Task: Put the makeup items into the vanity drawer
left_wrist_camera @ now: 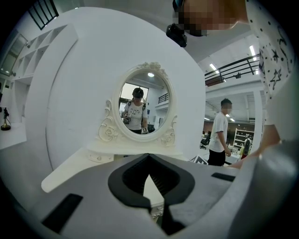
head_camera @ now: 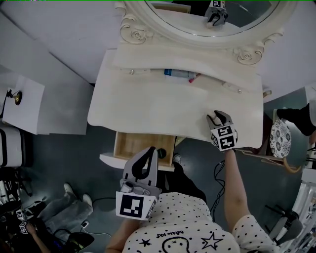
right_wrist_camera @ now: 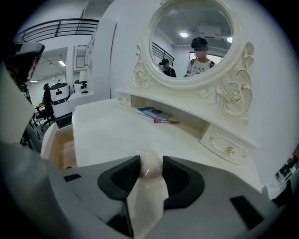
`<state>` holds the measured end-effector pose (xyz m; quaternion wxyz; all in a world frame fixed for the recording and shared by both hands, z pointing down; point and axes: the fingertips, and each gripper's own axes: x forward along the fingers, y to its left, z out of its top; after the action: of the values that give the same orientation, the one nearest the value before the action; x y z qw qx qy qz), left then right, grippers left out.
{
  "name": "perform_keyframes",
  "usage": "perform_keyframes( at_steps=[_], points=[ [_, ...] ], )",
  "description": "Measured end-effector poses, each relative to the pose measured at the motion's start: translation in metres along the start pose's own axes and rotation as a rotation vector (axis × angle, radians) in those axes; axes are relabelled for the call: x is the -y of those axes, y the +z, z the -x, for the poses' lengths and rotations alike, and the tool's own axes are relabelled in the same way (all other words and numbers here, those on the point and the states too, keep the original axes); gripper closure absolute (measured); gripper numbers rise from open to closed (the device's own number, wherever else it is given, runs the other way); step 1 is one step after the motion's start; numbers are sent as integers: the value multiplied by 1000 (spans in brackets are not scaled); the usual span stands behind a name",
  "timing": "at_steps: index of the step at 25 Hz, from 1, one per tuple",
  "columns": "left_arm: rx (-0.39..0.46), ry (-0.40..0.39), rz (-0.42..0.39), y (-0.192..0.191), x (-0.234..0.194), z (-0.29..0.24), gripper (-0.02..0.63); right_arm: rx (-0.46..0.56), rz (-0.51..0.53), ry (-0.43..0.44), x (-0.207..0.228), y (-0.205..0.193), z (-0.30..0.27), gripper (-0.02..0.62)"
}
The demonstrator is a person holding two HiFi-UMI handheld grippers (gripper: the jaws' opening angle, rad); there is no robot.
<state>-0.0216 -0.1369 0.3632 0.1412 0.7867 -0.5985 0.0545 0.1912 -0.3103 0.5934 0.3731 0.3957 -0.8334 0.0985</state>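
On the white vanity top [head_camera: 148,108], near its right front, my right gripper [head_camera: 216,117] points steeply down. In the right gripper view its jaws [right_wrist_camera: 151,173] hold a pale round makeup sponge [right_wrist_camera: 150,164] in clear wrap, with a pad touching each side. In the head view the gripper hides the sponge. A blue pack [head_camera: 177,73] and a pink stick [right_wrist_camera: 166,121] lie under the mirror shelf. The wooden drawer [head_camera: 129,144] stands pulled out at the front. Above its right end hangs my left gripper [head_camera: 152,149], shut and empty, its tips [left_wrist_camera: 154,207] meeting.
A small dark thing [head_camera: 161,154] lies at the drawer's right end. A little knobbed drawer [right_wrist_camera: 229,150] sits at the vanity's back right. The oval mirror [head_camera: 212,15] stands behind. A wicker seat [head_camera: 281,141] is at the right. Someone sits on the floor [head_camera: 64,207].
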Motion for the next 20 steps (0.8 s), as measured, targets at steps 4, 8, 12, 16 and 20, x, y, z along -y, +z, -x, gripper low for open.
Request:
perform_keyframes(
  at_steps=[4, 8, 12, 16, 20],
  points=[
    [7, -11, 0, 3, -2, 1, 611, 127, -70, -36, -8, 30, 35, 439],
    [17, -29, -3, 6, -6, 5, 611, 281, -180, -15, -39, 65, 78, 440],
    [29, -57, -9, 9, -9, 12, 611, 420, -273, 18, -75, 98, 125, 440],
    [39, -86, -20, 11, -13, 22, 611, 520, -297, 27, -109, 124, 171, 440],
    [46, -114, -28, 11, -15, 33, 611, 575, -294, 13, -136, 136, 211, 440]
  ],
)
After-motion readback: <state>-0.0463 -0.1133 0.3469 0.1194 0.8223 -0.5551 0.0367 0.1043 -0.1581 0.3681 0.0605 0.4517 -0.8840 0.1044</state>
